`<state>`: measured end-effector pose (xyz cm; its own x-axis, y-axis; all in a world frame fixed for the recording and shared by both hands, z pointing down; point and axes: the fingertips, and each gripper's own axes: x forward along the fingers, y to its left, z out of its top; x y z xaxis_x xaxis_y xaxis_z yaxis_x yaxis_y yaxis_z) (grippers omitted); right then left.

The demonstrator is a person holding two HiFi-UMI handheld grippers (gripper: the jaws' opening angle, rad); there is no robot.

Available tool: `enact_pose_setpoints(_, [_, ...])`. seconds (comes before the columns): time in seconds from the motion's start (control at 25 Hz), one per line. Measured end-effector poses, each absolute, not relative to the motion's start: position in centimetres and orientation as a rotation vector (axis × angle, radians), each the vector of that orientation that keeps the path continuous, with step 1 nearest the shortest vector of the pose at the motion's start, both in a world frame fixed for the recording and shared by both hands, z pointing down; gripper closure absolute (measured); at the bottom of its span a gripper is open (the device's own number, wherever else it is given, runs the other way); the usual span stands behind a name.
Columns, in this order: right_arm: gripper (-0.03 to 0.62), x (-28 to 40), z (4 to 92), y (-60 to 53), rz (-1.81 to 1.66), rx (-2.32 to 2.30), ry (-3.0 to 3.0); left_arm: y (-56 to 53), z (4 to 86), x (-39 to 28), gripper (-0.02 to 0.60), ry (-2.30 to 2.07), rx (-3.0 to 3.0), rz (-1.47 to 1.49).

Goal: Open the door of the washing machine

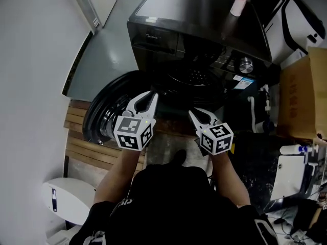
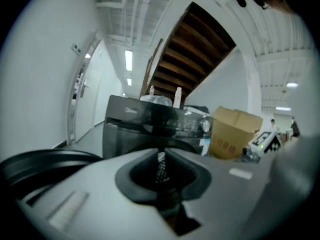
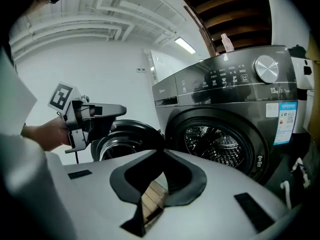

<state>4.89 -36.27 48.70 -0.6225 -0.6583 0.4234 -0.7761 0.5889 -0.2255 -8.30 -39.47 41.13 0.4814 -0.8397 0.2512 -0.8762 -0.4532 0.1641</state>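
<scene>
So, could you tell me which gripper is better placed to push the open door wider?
Probably the left gripper: it sits right beside the open door, while the right gripper is farther off.

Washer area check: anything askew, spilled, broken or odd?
Nothing stands out. The dark grey front-loading washing machine sits square. Its round door hangs swung open at the left. The steel drum looks empty, and a pale bottle stands on top. No spill or damage shows.

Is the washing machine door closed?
No, the door stands swung open to the left, leaving the drum exposed.
</scene>
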Motion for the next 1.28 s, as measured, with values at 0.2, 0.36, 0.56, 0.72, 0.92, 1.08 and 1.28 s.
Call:
enact_pose_setpoints(0.2, [0.572,5.6,48.3,-36.6,0.528,1.174,-2.551,-39.5,41.3,-5.2,0.546,-1.462,2.468,0.186])
enact_pose_setpoints(0.36, [0.597,7.0,47.0,-37.0,0.492,1.340,-2.540,-39.9,40.7,-5.8,0.561,-1.475,2.483,0.174])
enact_pose_setpoints(0.56, [0.600,8.5,44.3,-35.9,0.429,1.544,-2.497,-39.7,40.1,-7.5,0.571,-1.446,2.492,0.136])
enact_pose_setpoints(0.72, [0.600,8.7,43.3,-34.1,0.394,1.638,-2.456,-38.8,40.0,-8.0,0.572,-1.391,2.536,0.138])
enact_pose_setpoints(0.92, [0.600,7.8,43.1,-31.7,0.387,1.689,-2.440,-37.1,40.9,-7.4,0.572,-1.305,2.621,0.203])
enact_pose_setpoints(1.08, [0.600,6.9,42.7,-30.9,0.344,1.678,-2.444,-37.3,41.0,-7.4,0.572,-1.254,2.619,0.191])
enact_pose_setpoints(1.28, [0.602,7.9,41.1,-31.9,0.315,1.694,-2.501,-37.5,40.5,-7.2,0.572,-1.240,2.572,0.148])
